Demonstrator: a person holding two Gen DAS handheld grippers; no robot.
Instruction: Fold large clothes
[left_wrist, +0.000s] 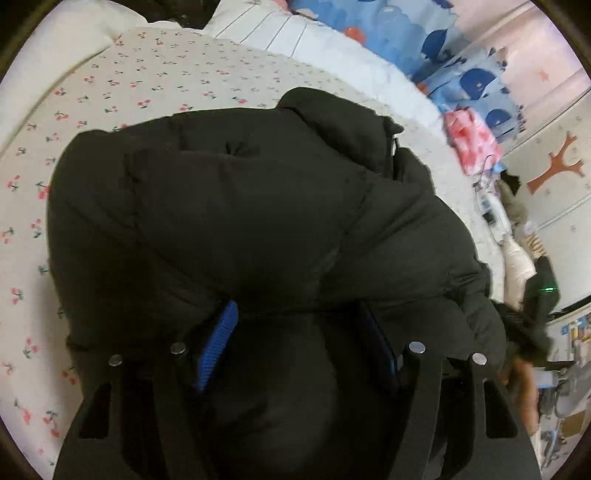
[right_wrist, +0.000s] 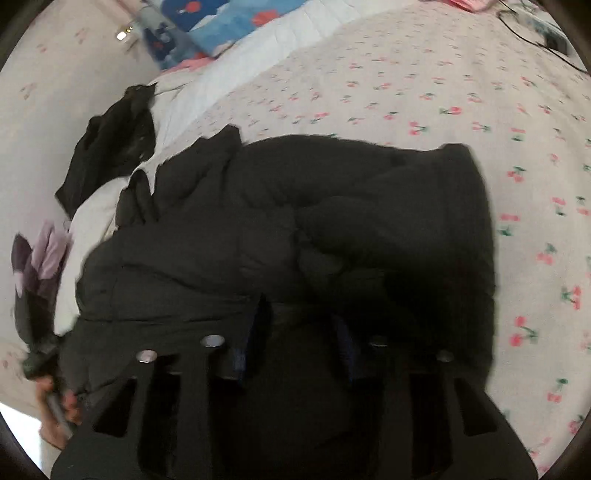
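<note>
Black jacket bunched on a cherry-print bed.
Left gripper and right gripper stand open over it (fabric between jaws, pads not pressing).

The padded jacket is plain black, matte, with no print. Under it the bedsheet is cream, dotted all over with small pink-red cherries on green stems. At the far edge lies a white quilt with thin dark lines, and beyond it a blue cloth with darker blue shapes and red spots. To the right sits a pink bundle with paler blotches. The gripper pads are bright blue.
</note>
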